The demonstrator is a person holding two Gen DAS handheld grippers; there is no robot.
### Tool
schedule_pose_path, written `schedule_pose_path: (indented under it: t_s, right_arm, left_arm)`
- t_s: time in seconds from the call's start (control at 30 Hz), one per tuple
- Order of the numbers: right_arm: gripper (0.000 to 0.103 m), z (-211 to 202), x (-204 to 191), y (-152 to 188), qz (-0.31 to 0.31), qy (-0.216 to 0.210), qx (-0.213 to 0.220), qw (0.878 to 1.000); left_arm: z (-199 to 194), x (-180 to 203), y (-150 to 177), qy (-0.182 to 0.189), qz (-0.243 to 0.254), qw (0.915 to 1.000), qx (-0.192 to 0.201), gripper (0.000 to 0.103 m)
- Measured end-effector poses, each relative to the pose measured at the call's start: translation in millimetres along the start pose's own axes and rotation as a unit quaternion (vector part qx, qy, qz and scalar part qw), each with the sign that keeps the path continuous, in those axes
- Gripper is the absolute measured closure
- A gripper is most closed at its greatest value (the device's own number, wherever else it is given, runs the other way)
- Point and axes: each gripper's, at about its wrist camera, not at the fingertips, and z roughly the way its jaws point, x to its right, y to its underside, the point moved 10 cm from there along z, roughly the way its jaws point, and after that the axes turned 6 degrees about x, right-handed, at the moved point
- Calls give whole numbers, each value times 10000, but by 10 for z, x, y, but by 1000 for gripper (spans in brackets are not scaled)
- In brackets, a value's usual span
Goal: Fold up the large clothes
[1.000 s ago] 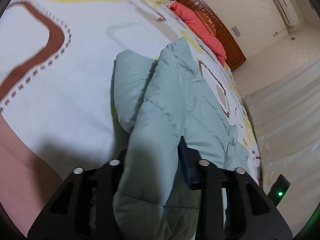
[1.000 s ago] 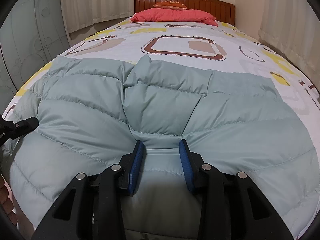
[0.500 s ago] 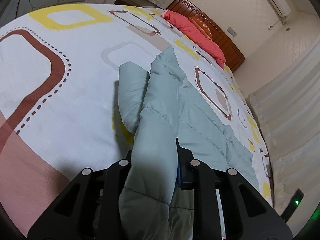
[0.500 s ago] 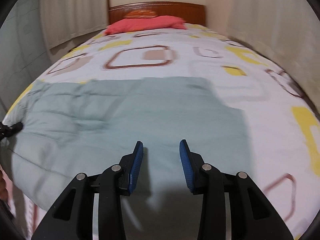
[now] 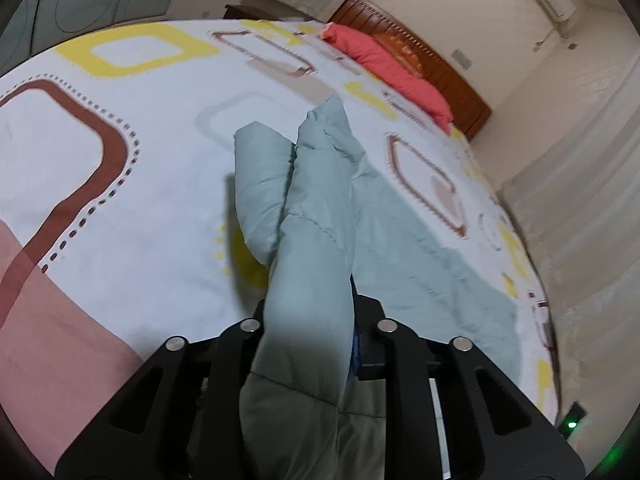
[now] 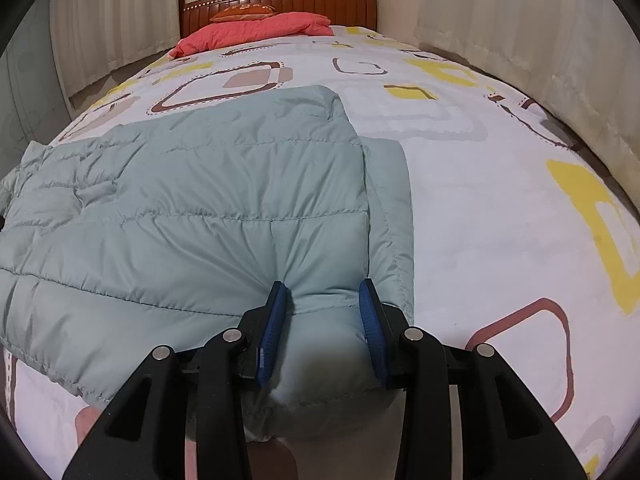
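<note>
A pale green quilted puffer jacket (image 6: 200, 216) lies folded over on the patterned bed sheet (image 6: 480, 200). My right gripper (image 6: 324, 312) is shut on the jacket's near right corner, the padded fabric bulging between the blue pads (image 6: 370, 320). In the left wrist view my left gripper (image 5: 312, 320) is shut on a thick fold of the same jacket (image 5: 316, 220), lifted above the sheet (image 5: 140, 200); its fingertips are mostly hidden by the fabric. A narrower folded part (image 5: 260, 176) lies to the left of the held fold.
A red pillow (image 6: 256, 30) and a wooden headboard (image 6: 280, 0) stand at the far end of the bed. Curtains (image 6: 520, 40) hang along both sides. A device with a green light (image 5: 572, 424) shows at the lower right of the left wrist view.
The right gripper has come back onto the jacket's right corner after swinging over the bed and is shut on it now. The left gripper keeps its hold and has shifted slightly.
</note>
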Motion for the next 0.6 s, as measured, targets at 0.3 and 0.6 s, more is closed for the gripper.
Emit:
schedule_pose_path:
  t_s: [0.3, 0.6]
  right_arm:
    - [65, -7, 17, 5, 46, -33, 47, 10000]
    - [65, -13, 31, 19, 147, -124, 80, 9998]
  left_arm:
    - [-300, 992, -4, 646, 594, 9957, 289, 86]
    - [-137, 1746, 446, 809, 1372, 9872, 62, 86]
